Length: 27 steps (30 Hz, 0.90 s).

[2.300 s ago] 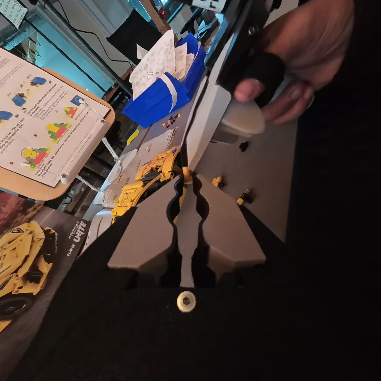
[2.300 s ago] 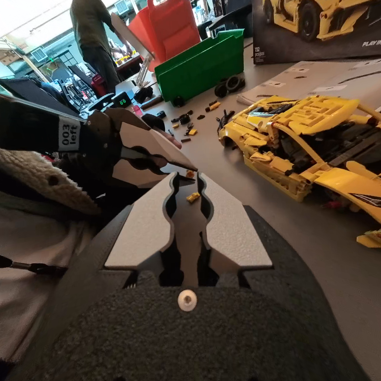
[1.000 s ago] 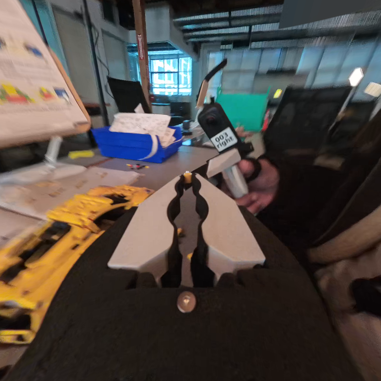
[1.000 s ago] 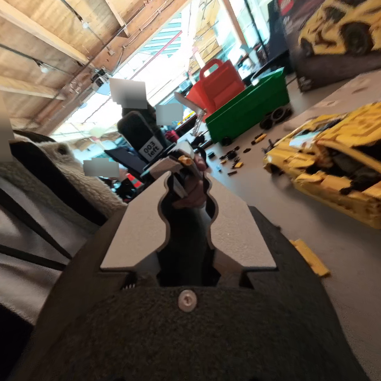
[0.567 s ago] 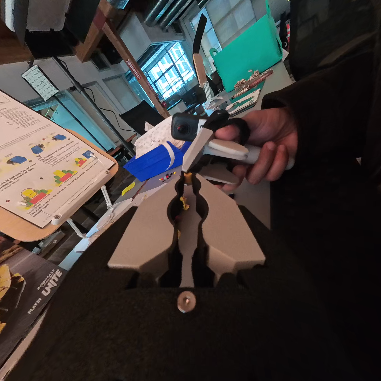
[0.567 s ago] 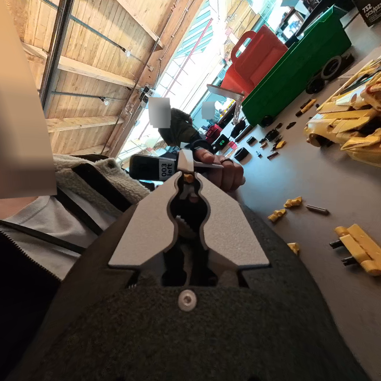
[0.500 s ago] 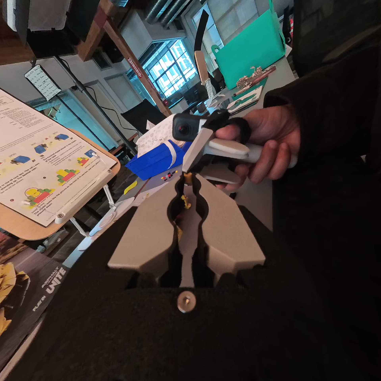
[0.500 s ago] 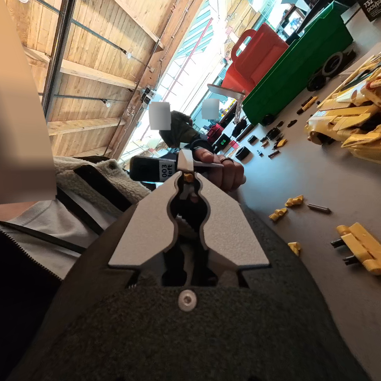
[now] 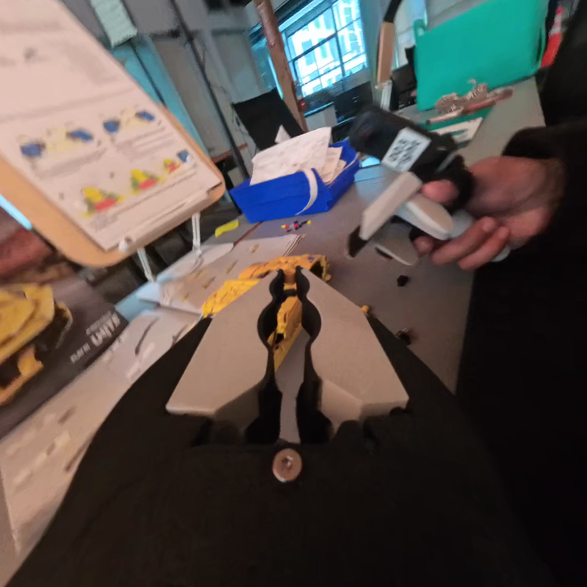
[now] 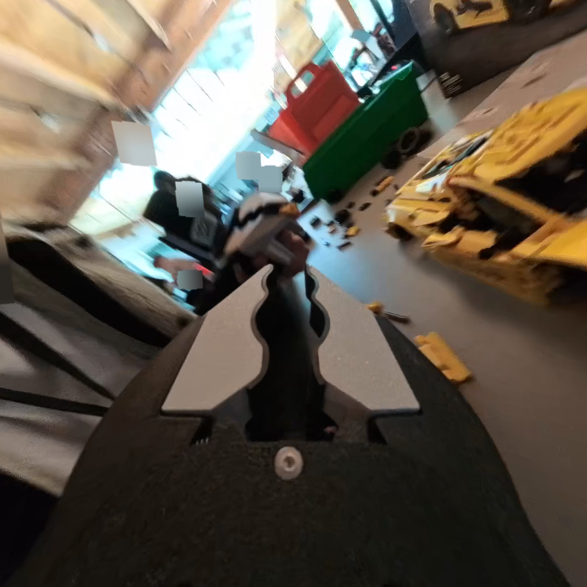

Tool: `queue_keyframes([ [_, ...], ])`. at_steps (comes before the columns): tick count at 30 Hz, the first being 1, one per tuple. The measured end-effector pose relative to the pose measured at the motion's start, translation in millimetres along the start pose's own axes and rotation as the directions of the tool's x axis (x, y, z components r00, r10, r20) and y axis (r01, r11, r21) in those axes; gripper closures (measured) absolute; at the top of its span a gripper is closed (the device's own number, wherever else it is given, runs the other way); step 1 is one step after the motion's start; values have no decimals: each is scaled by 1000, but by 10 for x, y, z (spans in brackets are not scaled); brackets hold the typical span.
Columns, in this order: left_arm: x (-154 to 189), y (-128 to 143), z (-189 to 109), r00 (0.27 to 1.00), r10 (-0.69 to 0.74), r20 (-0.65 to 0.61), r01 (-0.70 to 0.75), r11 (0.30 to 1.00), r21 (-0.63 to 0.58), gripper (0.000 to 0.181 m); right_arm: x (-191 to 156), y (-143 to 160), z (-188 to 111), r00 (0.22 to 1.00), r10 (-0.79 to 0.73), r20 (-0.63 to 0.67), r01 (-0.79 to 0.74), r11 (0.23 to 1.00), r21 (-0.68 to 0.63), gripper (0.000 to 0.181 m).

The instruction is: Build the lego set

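Drawn apart from the tip-to-tip meeting of half a second before: left tool (image 9: 288,273), narrow, clamped on one small yellow piece (image 10: 289,208) held aloft; right tool (image 10: 289,270), wide and empty. Hand-over or mating step judged not completed, piece not yet on the car. Counted: tools, two; car (image 10: 524,143), one, part-built, on the surface (image 9: 413,301); loose yellow parts (image 10: 441,359) near right tool, two clear, others blurred; bins, one blue (image 9: 286,197), one green (image 10: 365,152), one red (image 10: 317,104).

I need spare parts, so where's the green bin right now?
In the right wrist view, the green bin sits upper right at the table's far end, in front of the red container, past the yellow car model.
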<state>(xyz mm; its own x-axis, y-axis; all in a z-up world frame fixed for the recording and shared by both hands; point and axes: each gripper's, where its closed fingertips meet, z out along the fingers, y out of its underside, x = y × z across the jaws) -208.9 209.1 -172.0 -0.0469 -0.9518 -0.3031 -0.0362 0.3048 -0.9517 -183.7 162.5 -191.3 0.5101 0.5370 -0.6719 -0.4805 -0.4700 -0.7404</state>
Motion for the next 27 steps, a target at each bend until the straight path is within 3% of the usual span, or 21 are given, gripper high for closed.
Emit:
queue_keyframes([
  [2,-289,105,-95,986,-159,41,160,987,-17,174,41,95,54,949,-299,-98,282,947,-157,162],
  [4,-425,175,-139,962,-268,55,270,963,-23,174,197,237,80,827,-542,-148,448,795,-410,154],
  [6,-435,271,-117,951,-302,71,306,950,-63,174,356,332,121,712,-697,-82,525,606,-597,147],
  [8,-423,361,-93,949,-302,91,310,945,-103,174,551,414,157,632,-774,37,548,412,-728,153],
  [10,-440,417,-97,944,-313,106,325,938,-120,174,689,503,201,615,-773,155,536,266,-801,158],
  [14,-456,484,-113,928,-354,117,368,920,-135,174,838,566,325,595,-753,282,541,116,-833,167],
  [18,-378,504,-83,928,-363,84,372,915,-157,174,920,694,296,646,-686,334,488,35,-872,174],
  [25,-262,532,-44,939,-340,46,342,920,-192,174,924,694,314,689,-660,300,450,64,-891,177],
  [26,-264,535,-43,938,-344,47,346,918,-193,174,921,650,348,668,-682,296,476,86,-875,177],
  [27,-280,538,-43,935,-351,54,355,915,-190,174,861,579,420,663,-695,280,517,154,-842,177],
])
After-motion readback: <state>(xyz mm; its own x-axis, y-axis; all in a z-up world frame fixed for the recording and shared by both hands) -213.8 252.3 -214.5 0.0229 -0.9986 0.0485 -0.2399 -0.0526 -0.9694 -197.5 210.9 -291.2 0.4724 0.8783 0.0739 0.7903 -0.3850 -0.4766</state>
